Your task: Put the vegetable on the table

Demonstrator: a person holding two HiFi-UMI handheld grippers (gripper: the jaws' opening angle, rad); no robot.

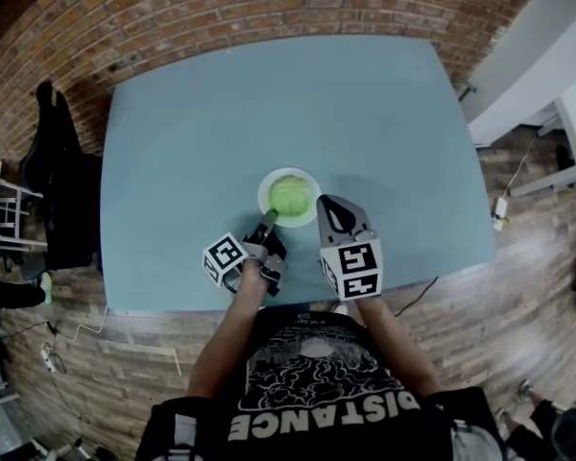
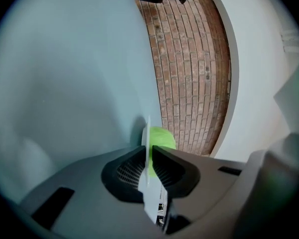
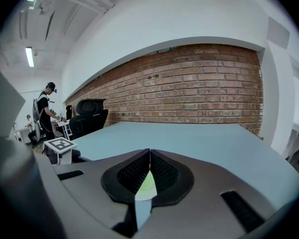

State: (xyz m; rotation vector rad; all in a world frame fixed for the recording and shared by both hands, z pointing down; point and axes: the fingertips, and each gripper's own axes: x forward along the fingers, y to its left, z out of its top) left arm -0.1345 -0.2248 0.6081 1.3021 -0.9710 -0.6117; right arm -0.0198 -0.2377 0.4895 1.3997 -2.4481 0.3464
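Vegetable (image 1: pixel 290 196), pale green and rounded, sits in the middle of a small white plate (image 1: pixel 269 181) on the blue-grey table (image 1: pixel 269 94), toward the near edge and roughly central left to right. We note it is on the plate, not on the bare tabletop.

Left gripper (image 1: pixel 269 221) comes in from the near left. In its own view we see the fingers (image 2: pixel 132 171) clamped on the plate's thin white rim, which runs edge-on between them, with the green vegetable just past the tips. That view is rolled sideways, so the table fills its left and a brick wall (image 2: pixel 189 73) its right.

Right gripper (image 1: pixel 326 205) is at the plate's near right edge. We cannot tell from above whether it touches the rim. In its own view the fingers (image 3: pixel 164 173) are pressed together at the tips with nothing between them. A sliver of green and white shows through the gap below them.

Past the right gripper we see open table, the left gripper's marker cube (image 3: pixel 60 145) at the left, a black chair (image 3: pixel 87 117), and a person (image 3: pixel 45 111) standing far off.
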